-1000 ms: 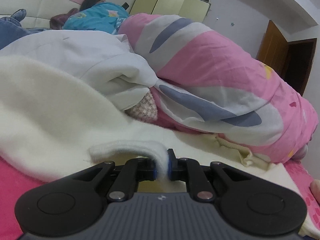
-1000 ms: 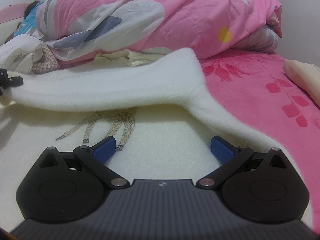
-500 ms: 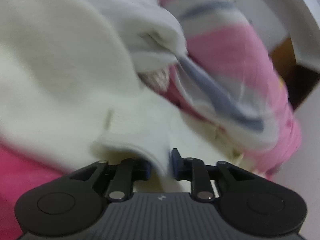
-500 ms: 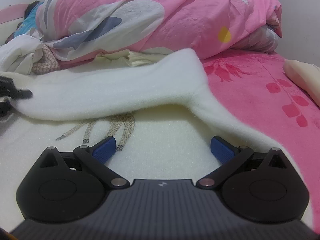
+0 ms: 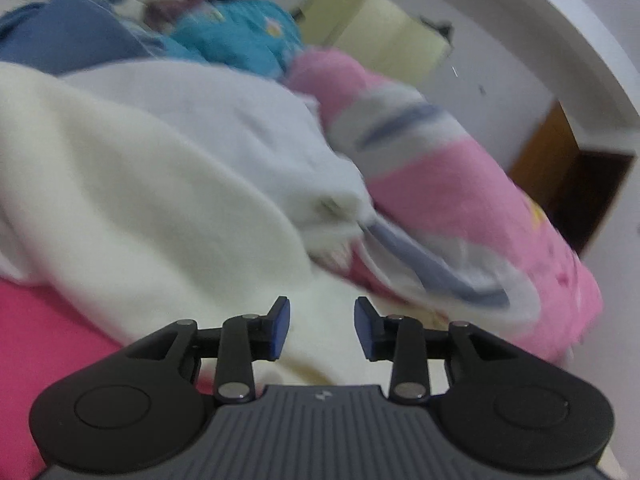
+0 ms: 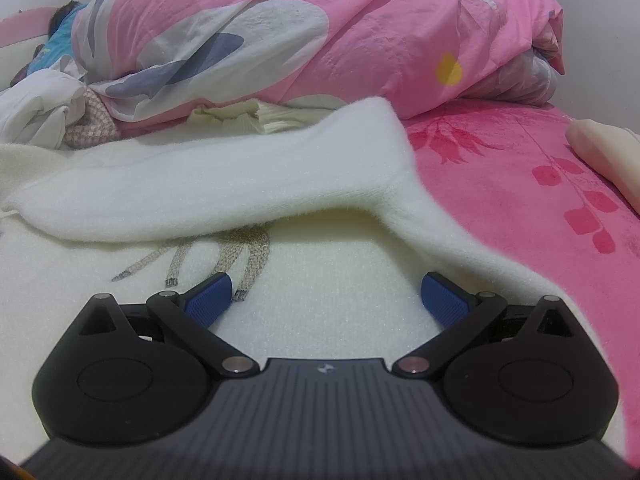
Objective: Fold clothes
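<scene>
Both grippers hold nothing. The left gripper (image 5: 322,328) has just been opening, its blue pads parted with no cloth between them, the cream sweater (image 5: 132,200) spread from nine to twelve o'clock of it. The right gripper (image 6: 326,300) stands wide open over the sweater's body, the folded sleeve (image 6: 224,192) lying crosswise at twelve o'clock, the pink duvet (image 6: 360,32) beyond.

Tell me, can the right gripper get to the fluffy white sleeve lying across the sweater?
Probably yes. The right gripper is open and empty, and the folded sleeve lies straight ahead of it on the cream sweater, with nothing between them. The pink duvet sits farther back, out of the way.
</scene>
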The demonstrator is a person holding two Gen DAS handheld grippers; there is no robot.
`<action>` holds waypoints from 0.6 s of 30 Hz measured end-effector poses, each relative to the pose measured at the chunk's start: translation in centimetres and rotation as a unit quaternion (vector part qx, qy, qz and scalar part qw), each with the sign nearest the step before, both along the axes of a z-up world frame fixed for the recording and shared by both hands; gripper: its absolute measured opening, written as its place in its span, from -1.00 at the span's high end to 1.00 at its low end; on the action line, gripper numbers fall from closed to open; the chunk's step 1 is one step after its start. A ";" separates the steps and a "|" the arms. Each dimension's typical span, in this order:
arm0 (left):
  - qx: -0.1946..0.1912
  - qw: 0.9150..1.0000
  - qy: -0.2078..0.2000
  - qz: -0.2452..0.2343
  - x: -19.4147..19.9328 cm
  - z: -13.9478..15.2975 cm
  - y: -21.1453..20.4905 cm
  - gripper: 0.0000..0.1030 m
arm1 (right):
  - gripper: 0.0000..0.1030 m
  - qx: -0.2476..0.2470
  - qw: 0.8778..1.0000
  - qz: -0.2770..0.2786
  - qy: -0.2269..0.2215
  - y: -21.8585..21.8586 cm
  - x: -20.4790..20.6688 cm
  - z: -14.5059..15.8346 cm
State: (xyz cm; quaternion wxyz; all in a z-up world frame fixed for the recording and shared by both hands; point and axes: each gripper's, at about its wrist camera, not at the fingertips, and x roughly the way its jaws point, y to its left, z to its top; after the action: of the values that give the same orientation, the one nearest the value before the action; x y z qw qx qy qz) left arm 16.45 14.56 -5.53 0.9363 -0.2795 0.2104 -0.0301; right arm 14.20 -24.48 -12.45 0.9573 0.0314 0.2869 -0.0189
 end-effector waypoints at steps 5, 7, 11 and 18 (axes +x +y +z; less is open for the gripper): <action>0.005 0.996 0.044 -0.081 -0.4 0.1 -2.9 0.31 | -0.98 -0.004 1.000 0.000 0.005 0.1 0.1 0.1; 0.011 0.995 0.051 -0.090 0.0 -0.2 -3.6 0.31 | -0.98 -0.002 1.000 0.001 0.009 0.0 0.1 0.2; 0.016 0.991 0.064 -0.118 1.7 -0.3 -5.1 0.31 | -0.94 0.008 1.000 0.010 0.022 -0.5 -0.1 1.3; 0.098 0.977 0.052 -0.180 5.0 -0.4 -11.2 0.31 | -0.19 -0.028 1.000 -0.009 -0.006 -2.7 -2.0 4.0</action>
State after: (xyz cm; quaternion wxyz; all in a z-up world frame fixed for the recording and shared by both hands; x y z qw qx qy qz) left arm 21.42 3.32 -5.98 0.9263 -0.1450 0.3073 -0.1630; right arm 12.20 -27.14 -8.41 0.9592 0.0072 0.2804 -0.0355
